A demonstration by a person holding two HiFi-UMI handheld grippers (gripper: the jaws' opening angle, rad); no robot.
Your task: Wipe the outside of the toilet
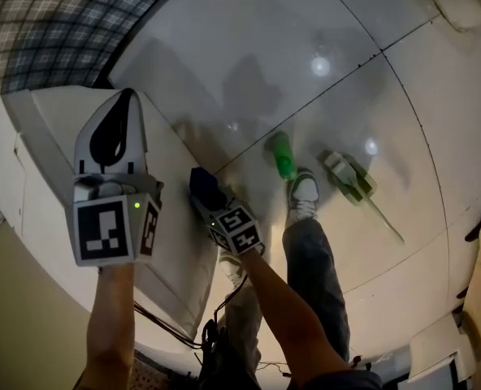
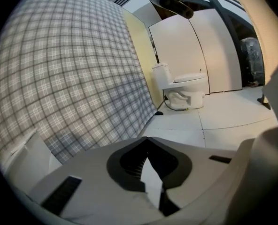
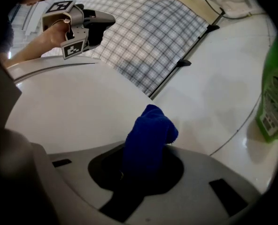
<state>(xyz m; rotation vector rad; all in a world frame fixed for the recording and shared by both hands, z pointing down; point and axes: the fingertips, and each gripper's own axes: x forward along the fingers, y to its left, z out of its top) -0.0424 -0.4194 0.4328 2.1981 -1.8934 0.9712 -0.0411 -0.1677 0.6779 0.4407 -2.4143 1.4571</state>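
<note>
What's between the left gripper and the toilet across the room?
Only bare white floor tiles, per the left gripper view: nothing stands between the left gripper and the toilet.

We take this for a bathroom mock-up set inside a larger hall or studio. A white ceramic toilet (image 2: pixel 183 89) stands on a glossy floor of large white tiles (image 1: pixel 330 23). Plain white board panels (image 2: pixel 195 46) and a grey plaid cloth screen (image 2: pixel 73 78) serve as its walls. A green plastic bottle (image 1: pixel 283 156) sits on the tiles.
</note>
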